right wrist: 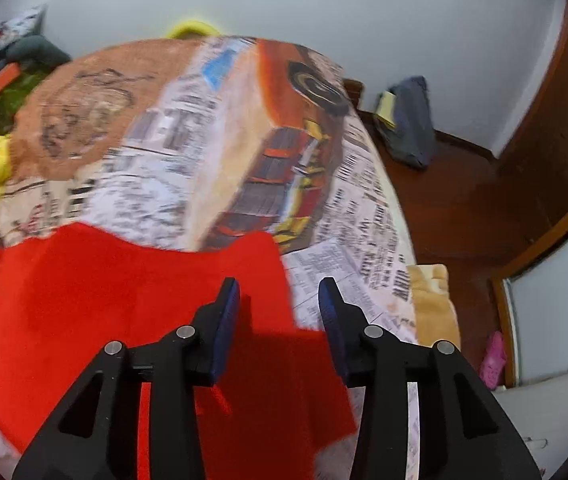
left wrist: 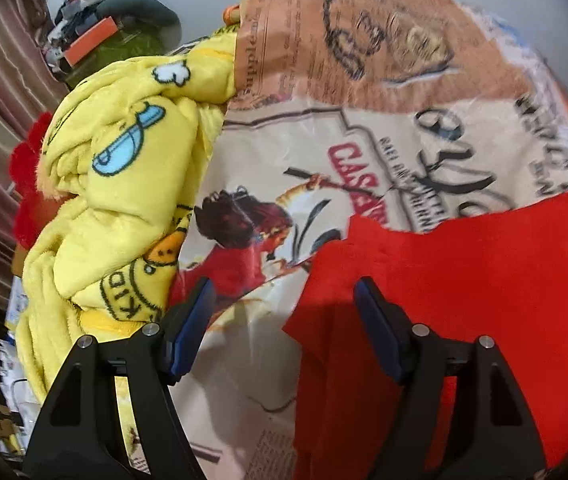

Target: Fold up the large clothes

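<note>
A large red garment [left wrist: 463, 280] lies spread flat on a bed covered by a newspaper-print sheet [left wrist: 284, 140]. It also shows in the right wrist view [right wrist: 104, 292]. My left gripper [left wrist: 285, 292] is open and empty, hovering over the garment's left edge, one finger over the sheet and one over the red cloth. My right gripper [right wrist: 280, 292] is open and empty above the garment's right edge, near where red cloth meets the sheet [right wrist: 224, 152].
A crumpled yellow cartoon-print fleece [left wrist: 116, 200] lies heaped at the bed's left side. Clutter and a curtain [left wrist: 0, 100] stand beyond it. In the right wrist view the bed edge drops to a wooden floor [right wrist: 463, 208] with a dark bag [right wrist: 411, 124] by the wall.
</note>
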A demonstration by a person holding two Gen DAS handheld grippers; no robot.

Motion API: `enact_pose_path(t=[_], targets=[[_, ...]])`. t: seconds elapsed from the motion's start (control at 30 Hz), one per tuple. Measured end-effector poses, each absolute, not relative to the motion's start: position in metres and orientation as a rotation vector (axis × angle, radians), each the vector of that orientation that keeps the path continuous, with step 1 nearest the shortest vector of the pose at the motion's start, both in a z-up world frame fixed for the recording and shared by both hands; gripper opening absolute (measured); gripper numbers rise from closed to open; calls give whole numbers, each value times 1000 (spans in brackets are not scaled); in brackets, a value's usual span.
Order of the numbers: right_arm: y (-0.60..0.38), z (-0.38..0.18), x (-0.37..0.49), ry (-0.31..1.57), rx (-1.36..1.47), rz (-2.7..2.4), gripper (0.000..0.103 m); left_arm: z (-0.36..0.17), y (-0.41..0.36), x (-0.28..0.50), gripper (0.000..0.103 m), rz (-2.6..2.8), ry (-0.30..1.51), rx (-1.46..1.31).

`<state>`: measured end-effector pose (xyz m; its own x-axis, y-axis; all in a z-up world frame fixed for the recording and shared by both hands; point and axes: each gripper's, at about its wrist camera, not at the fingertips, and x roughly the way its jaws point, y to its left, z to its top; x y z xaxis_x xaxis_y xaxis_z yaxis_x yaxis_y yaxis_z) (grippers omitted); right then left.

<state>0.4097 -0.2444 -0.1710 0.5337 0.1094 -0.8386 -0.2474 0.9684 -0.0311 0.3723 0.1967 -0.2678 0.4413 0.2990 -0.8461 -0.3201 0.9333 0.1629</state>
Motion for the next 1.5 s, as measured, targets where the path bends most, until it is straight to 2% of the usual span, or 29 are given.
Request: enact_pose_path(t=[0.27, 0.37, 0.6, 0.7, 0.77, 0.83, 1.17, 1.33, 1.5], targets=[[-191, -140, 346, 946, -123, 478, 57, -199, 135, 338, 73, 179, 920, 41], [-162, -146, 327, 975, -115, 569, 59, -186, 102, 326, 73, 72, 899, 46], [-120, -192, 306, 1094, -201, 618, 59, -220, 53, 320, 73, -66, 1007, 21], [-133, -199, 303, 1077, -185, 597, 64, -243, 45, 315, 73, -43, 1042, 37], [-145, -198, 301, 1078, -151, 586, 72, -252, 47, 306, 74, -29, 1047, 30], [-162, -198, 302, 1074, -118, 546, 75, -252, 54, 297, 82, -5, 1021, 8], [-231, -206, 297, 1102, -48, 338, 76, -268, 115, 267, 85, 157, 1039, -108], [-261, -203, 285, 1084, -33, 238, 76, -282, 137, 246, 84, 301, 1072, -29], [-277, -195, 275, 1053, -4, 201, 76, -288, 170, 219, 84, 326, 1098, -173]])
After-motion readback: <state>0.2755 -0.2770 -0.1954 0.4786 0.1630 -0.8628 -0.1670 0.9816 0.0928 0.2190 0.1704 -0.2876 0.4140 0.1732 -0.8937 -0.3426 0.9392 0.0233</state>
